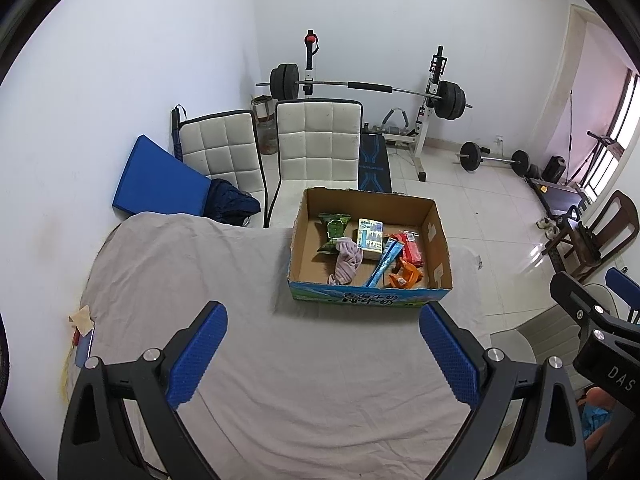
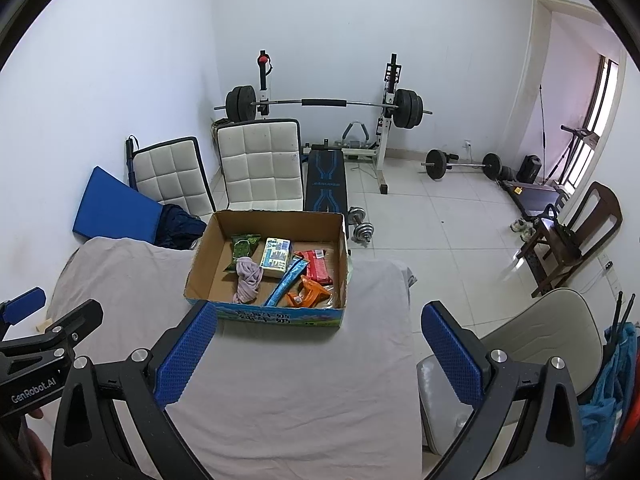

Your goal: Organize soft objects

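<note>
Black tongs (image 1: 322, 354); blue dimpled pads (image 1: 196, 354).

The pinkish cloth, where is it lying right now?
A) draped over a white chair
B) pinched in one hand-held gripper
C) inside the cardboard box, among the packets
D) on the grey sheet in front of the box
C: the pinkish cloth lies crumpled inside the cardboard box, beside the green packet and the blue packet; both the left hand-held gripper and the right hand-held gripper are open and empty.
</note>
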